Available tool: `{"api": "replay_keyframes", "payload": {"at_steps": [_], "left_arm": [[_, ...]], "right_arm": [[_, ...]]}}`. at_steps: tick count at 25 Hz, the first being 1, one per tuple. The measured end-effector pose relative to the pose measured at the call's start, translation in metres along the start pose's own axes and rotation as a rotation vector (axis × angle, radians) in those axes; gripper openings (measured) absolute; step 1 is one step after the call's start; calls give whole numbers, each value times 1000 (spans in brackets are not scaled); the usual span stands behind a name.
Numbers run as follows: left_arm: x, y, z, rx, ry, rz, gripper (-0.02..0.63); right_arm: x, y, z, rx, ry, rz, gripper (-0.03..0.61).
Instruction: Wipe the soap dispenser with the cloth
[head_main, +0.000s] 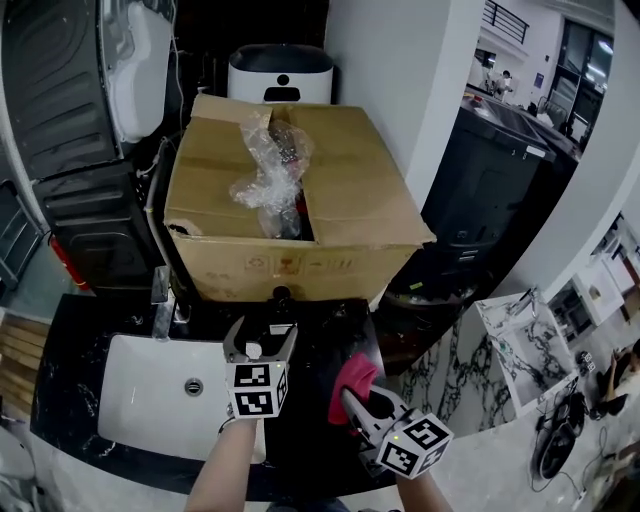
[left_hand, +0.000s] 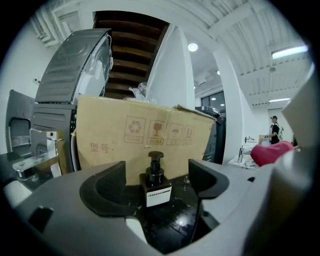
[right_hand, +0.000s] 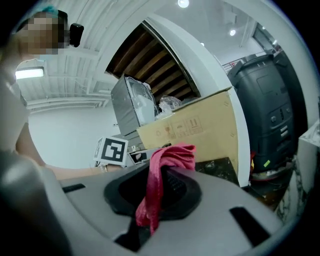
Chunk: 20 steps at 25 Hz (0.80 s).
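The soap dispenser (left_hand: 156, 184), a small dark bottle with a black pump and a white label, stands on the black counter (head_main: 325, 335) just in front of the cardboard box. In the head view only its top (head_main: 281, 294) shows. My left gripper (head_main: 263, 338) is open a little short of it, its jaws spread wide, and nothing is between them (left_hand: 157, 172). To the right and nearer me, my right gripper (head_main: 356, 402) is shut on a pink cloth (head_main: 352, 380), which bunches above the jaws and hangs down between them (right_hand: 162, 175).
A big open cardboard box (head_main: 330, 190) with plastic wrap inside fills the counter's back. A white sink (head_main: 150, 400) with a faucet (head_main: 163, 300) lies at the left. A black bin (head_main: 490, 190) and a marble slab (head_main: 510, 350) are off to the right.
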<state>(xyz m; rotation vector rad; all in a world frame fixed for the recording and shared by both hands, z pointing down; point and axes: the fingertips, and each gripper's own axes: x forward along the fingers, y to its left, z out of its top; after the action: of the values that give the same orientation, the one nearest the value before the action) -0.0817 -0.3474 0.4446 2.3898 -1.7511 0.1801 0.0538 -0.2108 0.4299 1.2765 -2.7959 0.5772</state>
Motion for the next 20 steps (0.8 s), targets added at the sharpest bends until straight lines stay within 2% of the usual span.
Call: {"api": "replay_keyframes", "payload": {"at_steps": [4,7,9,11,12,13,14,17,20], "left_arm": [[-48,4,0,5,-26,-14,377],[-79,6,-2,31,-53,-53,377],[-95,6,-3,16,-60,-91,377],[-115,10,0,-16,-75,-94,357],[-126,15,3,-24,-95,-73,235],[-138,19,7,-28,-117,-52,47],[-149,20,11,-32,-133,-43,14],[-178,16,23,-38,-169,-47,14],[-208,3,36,4,-204,-22,14]], "right_arm": [[-1,18,7,-65,-37,-43,52],[-6,28,3,-163,-9,-104,52],[-13,34,-1,-225,12,-133,52],[-21,42,0,-247,16,-141,52],[-24,48,2,-247,9,-139,52],[-26,54,5,-248,-2,-137,52],[-29,60,9,-253,-15,-134,52],[-39,74,16,-263,-50,-135,52],[-54,79,18,-264,-62,-154,51]]}}
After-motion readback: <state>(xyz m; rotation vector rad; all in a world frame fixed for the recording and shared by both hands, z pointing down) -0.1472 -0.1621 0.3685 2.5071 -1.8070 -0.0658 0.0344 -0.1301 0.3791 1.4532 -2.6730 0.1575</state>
